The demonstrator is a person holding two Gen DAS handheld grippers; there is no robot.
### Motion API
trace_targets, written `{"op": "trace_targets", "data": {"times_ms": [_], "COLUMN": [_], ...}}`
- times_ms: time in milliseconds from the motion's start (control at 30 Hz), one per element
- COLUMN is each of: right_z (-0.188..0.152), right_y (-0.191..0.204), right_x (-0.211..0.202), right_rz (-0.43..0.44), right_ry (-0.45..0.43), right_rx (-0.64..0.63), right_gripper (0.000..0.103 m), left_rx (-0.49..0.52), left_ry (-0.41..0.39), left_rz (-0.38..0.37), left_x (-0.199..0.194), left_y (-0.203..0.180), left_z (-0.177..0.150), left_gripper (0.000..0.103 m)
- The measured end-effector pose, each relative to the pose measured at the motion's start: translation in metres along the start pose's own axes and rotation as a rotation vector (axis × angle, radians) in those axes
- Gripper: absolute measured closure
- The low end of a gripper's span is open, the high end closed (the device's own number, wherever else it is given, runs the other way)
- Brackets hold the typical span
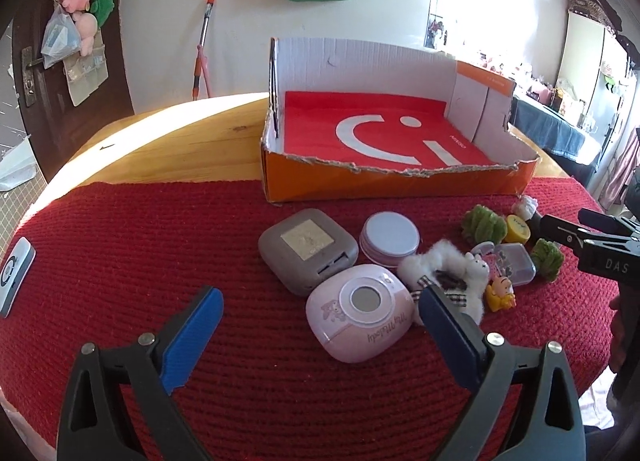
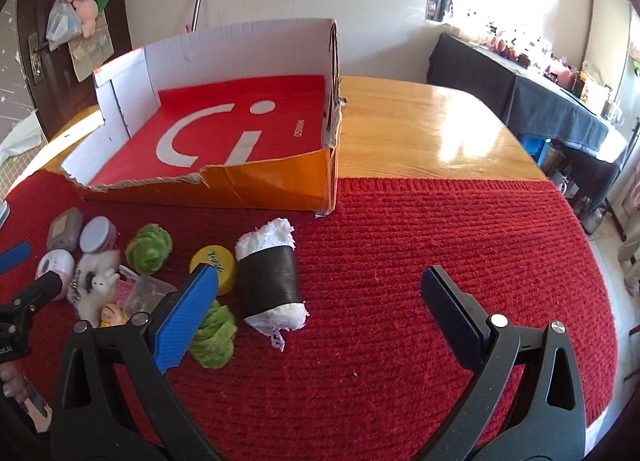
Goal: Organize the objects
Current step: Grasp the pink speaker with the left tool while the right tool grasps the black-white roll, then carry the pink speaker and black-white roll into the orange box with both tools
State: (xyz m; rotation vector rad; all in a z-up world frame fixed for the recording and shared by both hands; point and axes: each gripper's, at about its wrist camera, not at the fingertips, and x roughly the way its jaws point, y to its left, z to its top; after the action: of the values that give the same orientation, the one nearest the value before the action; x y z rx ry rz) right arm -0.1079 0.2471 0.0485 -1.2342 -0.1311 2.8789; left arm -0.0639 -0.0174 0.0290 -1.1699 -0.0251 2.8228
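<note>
Bright window daylight, glare on table (image 2: pixel 452 133) (fisheye-bent edges).

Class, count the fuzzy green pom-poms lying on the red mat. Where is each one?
2. One pom-pom lies left of the yellow cap, nearer the box; the other pom-pom lies nearer the camera, beside the black roll. Clutter may hide more.

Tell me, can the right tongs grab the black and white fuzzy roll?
Probably yes. The right tongs are open, and the fuzzy roll lies on the red mat just ahead with nothing covering it.
</note>
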Motion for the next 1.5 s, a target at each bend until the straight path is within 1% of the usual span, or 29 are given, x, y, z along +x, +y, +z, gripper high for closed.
{"op": "trace_targets", "data": {"times_ms": [100,167,233,367,433,467,500,567,600,633,667,700,767,800,867,900,967,1067,1167,1300,1500], "right_z": [-0.001,0.001,0.002,0.005,0.005,0.004,0.003,0.003,0.003,0.002,0.002,0.001,-0.002,-0.003,-0.004,-0.005,-0.006,-0.005,-0.004,-0.001,0.004], "right_y": [-0.001,-0.001,-0.004,-0.01,-0.012,-0.012,-0.012,-0.01,-0.01,-0.01,-0.01,-0.007,-0.002,0.0,0.004,0.005,0.006,0.004,0.003,0.001,0.002], "right_x": [0.007,0.013,0.017,0.025,0.025,0.025,0.022,0.019,0.018,0.017,0.017,0.017,0.015,0.013,0.011,0.01,0.008,0.007,0.004,-0.006,-0.014], "right_rz": [0.008,0.033,0.054,0.113,0.131,0.134,0.136,0.152,0.161,0.168,0.176,0.178,0.165,0.166,0.19,0.201,0.189,0.198,0.184,0.19,0.198], "right_ry": [0.026,0.049,0.067,0.103,0.108,0.107,0.106,0.105,0.106,0.107,0.113,0.117,0.105,0.102,0.099,0.098,0.087,0.081,0.069,0.047,0.032], "right_rx": [-0.006,-0.007,-0.002,0.017,0.017,0.01,0.003,-0.016,-0.023,-0.026,-0.033,-0.051,-0.088,-0.101,-0.11,-0.109,-0.118,-0.101,-0.096,-0.09,-0.089], "right_gripper": [0.0,0.0,0.001,0.007,0.008,0.011,0.013,0.024,0.028,0.035,0.041,0.042,0.052,0.055,0.07,0.07,0.071,0.071,0.071,0.071,0.071], "left_rx": [0.004,0.003,0.009,0.013,0.016,0.018,0.021,0.029,0.034,0.039,0.042,0.043,0.04,0.039,0.044,0.043,0.033,0.039,0.05,0.073,0.075], "left_ry": [0.021,0.03,0.043,0.048,0.049,0.049,0.049,0.048,0.046,0.044,0.044,0.044,0.044,0.044,0.045,0.045,0.041,0.032,0.008,-0.029,-0.042], "left_rz": [-0.01,-0.017,-0.029,-0.044,-0.05,-0.054,-0.06,-0.072,-0.077,-0.086,-0.088,-0.09,-0.105,-0.109,-0.106,-0.107,-0.115,-0.117,-0.118,-0.113,-0.113], "left_x": [0.005,0.006,0.009,0.01,0.01,0.01,0.009,0.009,0.009,0.009,0.008,0.008,0.008,0.008,0.008,0.008,0.006,0.002,-0.006,-0.016,-0.021], "left_y": [0.002,0.003,0.002,0.001,0.0,0.0,-0.001,-0.004,-0.005,-0.006,-0.007,-0.008,-0.008,-0.008,-0.009,-0.009,-0.008,-0.009,-0.011,-0.015,-0.014], "left_z": [0.0,0.0,0.0,0.0,0.0,0.0,0.0,0.001,0.001,0.001,0.002,0.002,0.002,0.002,0.002,0.002,0.001,0.001,0.001,0.003,0.006], "left_gripper": [0.004,0.005,0.01,0.012,0.015,0.017,0.02,0.026,0.03,0.033,0.034,0.035,0.041,0.045,0.046,0.046,0.046,0.046,0.046,0.046,0.046]}}
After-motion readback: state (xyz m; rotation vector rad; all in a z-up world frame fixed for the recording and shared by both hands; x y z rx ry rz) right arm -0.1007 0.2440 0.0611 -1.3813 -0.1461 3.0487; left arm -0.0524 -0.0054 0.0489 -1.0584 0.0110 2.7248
